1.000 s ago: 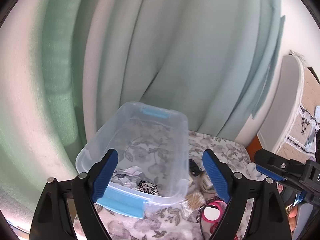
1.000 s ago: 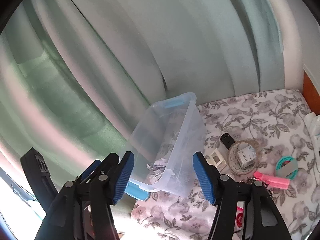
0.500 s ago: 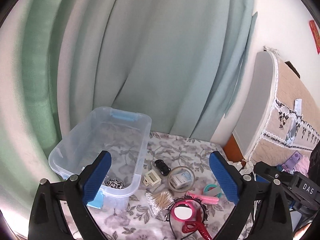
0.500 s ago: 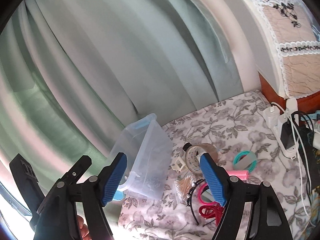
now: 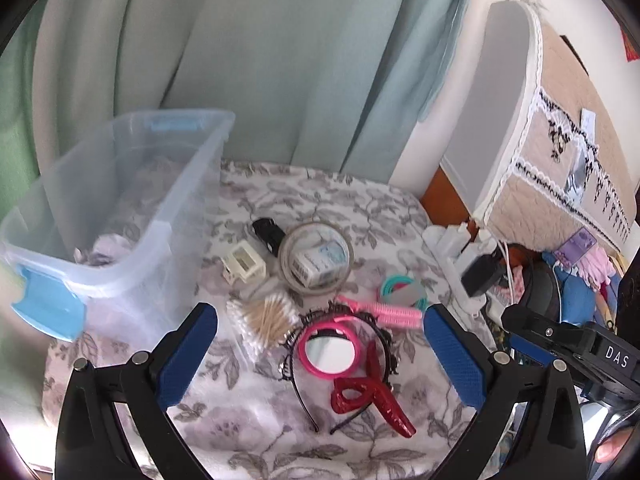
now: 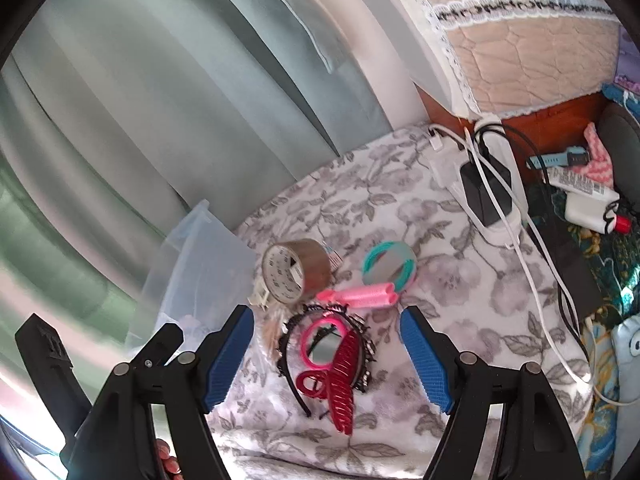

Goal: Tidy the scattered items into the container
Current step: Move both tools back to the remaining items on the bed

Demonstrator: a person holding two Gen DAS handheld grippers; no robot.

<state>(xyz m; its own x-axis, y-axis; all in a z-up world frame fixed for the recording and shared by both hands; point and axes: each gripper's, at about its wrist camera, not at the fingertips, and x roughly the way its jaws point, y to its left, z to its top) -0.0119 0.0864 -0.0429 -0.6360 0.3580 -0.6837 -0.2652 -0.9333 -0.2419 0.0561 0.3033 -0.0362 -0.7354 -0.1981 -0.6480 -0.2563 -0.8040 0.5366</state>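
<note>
Most items lay outside the bin (image 5: 120, 216): tape (image 5: 316, 258), swabs (image 5: 264, 318), mirror (image 5: 329, 350), red clip (image 5: 372, 392), all just right of it. A few sat inside. Your left gripper (image 5: 320, 356) and right gripper (image 6: 326, 356) were both spread wide, holding nothing.

Open floral cloth (image 6: 460, 280) right of clutter, clear up to power strip (image 6: 496, 184) and trailing white cable (image 6: 536, 280). Clear plastic bin (image 5: 120, 208) open-topped, tall wall flanking left side. Curtain (image 5: 280, 60) close behind. Tape roll (image 5: 316, 258), cotton swabs (image 5: 268, 318), pink mirror (image 5: 330, 350), red claw clip (image 5: 372, 396) packed together mid-cloth, gaps narrow.
</note>
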